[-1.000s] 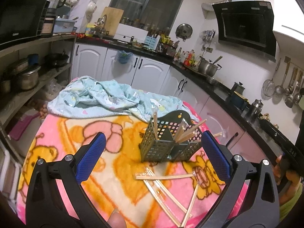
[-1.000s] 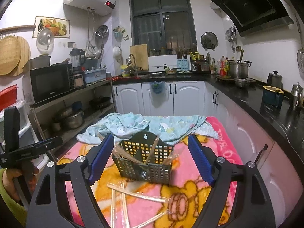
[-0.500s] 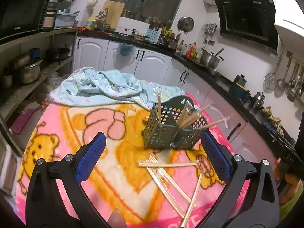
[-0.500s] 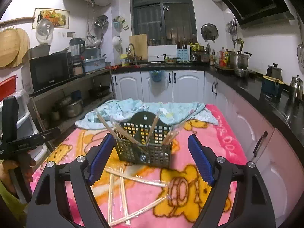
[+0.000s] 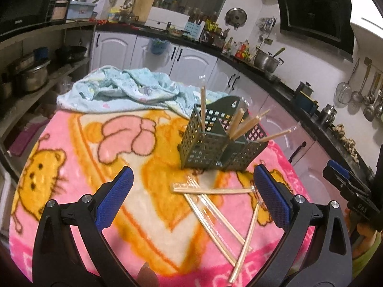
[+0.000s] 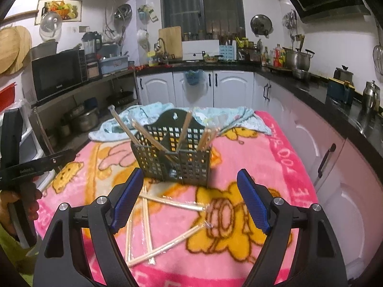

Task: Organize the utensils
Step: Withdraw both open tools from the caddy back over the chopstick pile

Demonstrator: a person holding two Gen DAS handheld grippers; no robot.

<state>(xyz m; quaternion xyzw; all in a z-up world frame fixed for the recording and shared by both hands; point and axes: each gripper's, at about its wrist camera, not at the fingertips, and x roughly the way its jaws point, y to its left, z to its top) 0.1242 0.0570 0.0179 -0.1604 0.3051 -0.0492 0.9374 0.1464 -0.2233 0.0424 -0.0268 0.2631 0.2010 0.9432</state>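
A dark green perforated utensil basket (image 5: 215, 143) (image 6: 174, 157) stands upright on the pink cartoon blanket (image 5: 83, 148) (image 6: 275, 157), with several wrapped wooden chopsticks leaning out of its compartments. More wrapped chopsticks (image 5: 215, 205) (image 6: 172, 203) lie loose and crossed on the blanket in front of it. My left gripper (image 5: 191, 191) hangs open above these loose chopsticks, nothing between its blue pads. My right gripper (image 6: 190, 196) is open too, over the same pile and just short of the basket, holding nothing.
A crumpled light blue cloth (image 5: 124, 91) (image 6: 229, 117) lies behind the basket at the blanket's far end. Kitchen counters (image 6: 323, 88) and white cabinets (image 5: 115, 47) ring the covered surface. Shelves with pots (image 5: 31, 76) stand at the left.
Both grippers have sunk and tilted down toward the blanket, so the basket and the loose chopsticks look larger and closer. Both pairs of jaws stay open.
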